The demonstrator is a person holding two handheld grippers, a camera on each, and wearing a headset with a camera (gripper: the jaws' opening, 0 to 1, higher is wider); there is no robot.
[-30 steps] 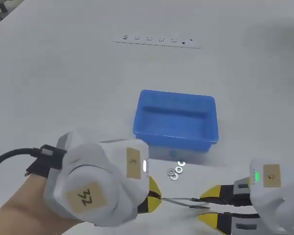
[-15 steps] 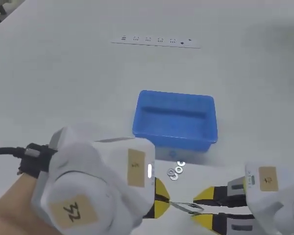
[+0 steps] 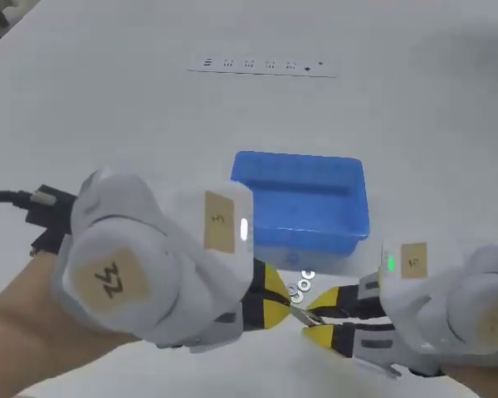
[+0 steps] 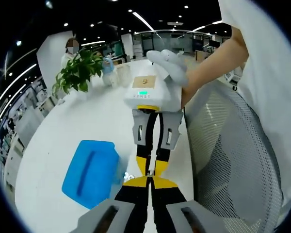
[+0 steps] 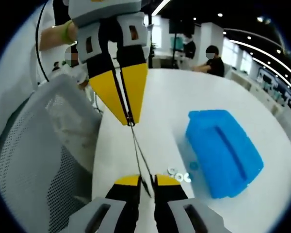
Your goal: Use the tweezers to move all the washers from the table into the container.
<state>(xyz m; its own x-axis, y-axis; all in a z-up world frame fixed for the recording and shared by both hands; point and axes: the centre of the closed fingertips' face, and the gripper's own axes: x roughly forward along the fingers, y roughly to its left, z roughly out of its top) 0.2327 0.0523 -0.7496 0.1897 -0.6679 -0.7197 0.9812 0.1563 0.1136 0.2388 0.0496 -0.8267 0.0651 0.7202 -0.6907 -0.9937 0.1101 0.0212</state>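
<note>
White tabletop (image 3: 108, 108) carries the blue container (image 3: 299, 199), open side up. We see the washers (image 3: 299, 288) in a small cluster on the table, just in front of the container's near wall. We hold the tweezers (image 5: 138, 153) between both tools. The left gripper (image 5: 130, 121) has its jaws pressed together on one end, and the right gripper (image 5: 146, 180) pinches the other end, near the washers.
</note>
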